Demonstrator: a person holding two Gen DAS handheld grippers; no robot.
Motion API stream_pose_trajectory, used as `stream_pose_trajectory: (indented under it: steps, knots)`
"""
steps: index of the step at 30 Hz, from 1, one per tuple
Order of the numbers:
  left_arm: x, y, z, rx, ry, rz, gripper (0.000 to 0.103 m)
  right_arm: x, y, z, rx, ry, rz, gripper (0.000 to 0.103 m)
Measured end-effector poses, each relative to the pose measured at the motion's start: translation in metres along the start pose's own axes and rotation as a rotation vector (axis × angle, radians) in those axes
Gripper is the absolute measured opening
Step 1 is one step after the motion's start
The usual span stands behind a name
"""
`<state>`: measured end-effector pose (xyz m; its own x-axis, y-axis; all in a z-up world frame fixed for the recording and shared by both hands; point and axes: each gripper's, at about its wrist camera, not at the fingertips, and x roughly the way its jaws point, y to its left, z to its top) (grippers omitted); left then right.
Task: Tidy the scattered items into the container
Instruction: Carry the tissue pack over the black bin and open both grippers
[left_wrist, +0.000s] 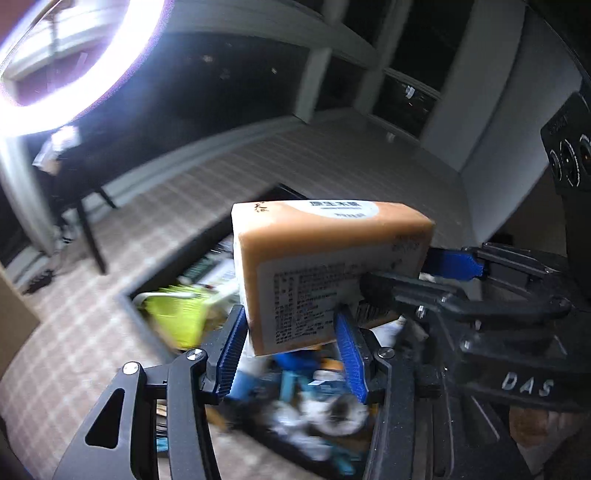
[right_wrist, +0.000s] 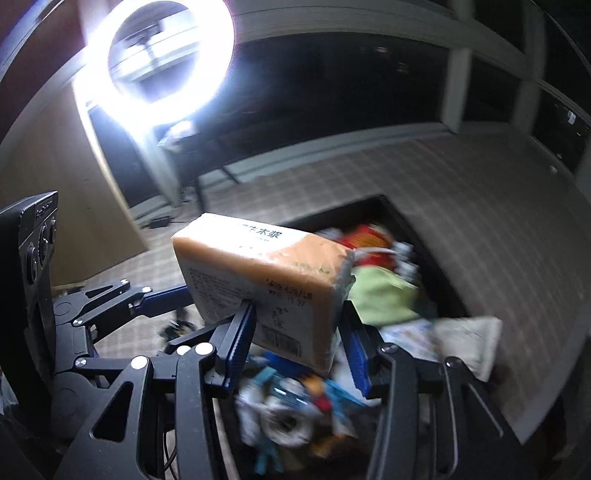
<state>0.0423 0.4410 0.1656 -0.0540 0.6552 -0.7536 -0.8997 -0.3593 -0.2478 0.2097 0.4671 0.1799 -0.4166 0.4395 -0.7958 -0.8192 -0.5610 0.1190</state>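
Note:
An orange-and-white tissue pack (left_wrist: 325, 258) hangs in the air, tilted, above the dark container (left_wrist: 146, 317). My left gripper (left_wrist: 291, 314) is shut on the pack's lower end, its blue pads (left_wrist: 232, 350) pressing both sides. The right gripper (left_wrist: 417, 273) holds the same pack from the right. In the right wrist view the tissue pack (right_wrist: 266, 273) sits between the right gripper's (right_wrist: 299, 310) pads, with the left gripper (right_wrist: 177, 310) reaching in from the left. Blurred items fill the container (right_wrist: 424, 236) below.
A yellow-green cloth (right_wrist: 380, 295), a red packet (right_wrist: 365, 240) and blue and white items (left_wrist: 295, 384) lie in the container. A paper sheet (right_wrist: 469, 343) hangs over its right rim. The checked floor (left_wrist: 221, 177) surrounds it; a ring light (right_wrist: 170, 62) glares behind.

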Motion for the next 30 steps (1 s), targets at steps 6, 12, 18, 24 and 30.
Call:
stream_pose_trajectory:
  steps: [6, 12, 18, 24, 30]
  knots:
    - [-0.009, -0.011, 0.000, 0.020, -0.002, 0.022, 0.047, -0.016, -0.038, -0.005, 0.128, -0.049, -0.063, 0.052]
    - [-0.026, 0.013, -0.011, -0.007, -0.025, 0.086, 0.047, -0.016, -0.023, -0.008, 0.117, -0.067, -0.040, 0.052]
    - [-0.061, 0.064, -0.030, -0.097, -0.050, 0.196, 0.048, 0.001, 0.019, 0.000, 0.028, -0.066, 0.032, 0.052]
    - [-0.097, 0.138, -0.066, -0.208, -0.057, 0.317, 0.054, 0.031, 0.077, 0.004, -0.086, -0.034, 0.120, 0.052]
    - [-0.139, 0.218, -0.118, -0.325, -0.043, 0.451, 0.062, 0.056, 0.135, 0.011, -0.193, 0.017, 0.184, 0.053]
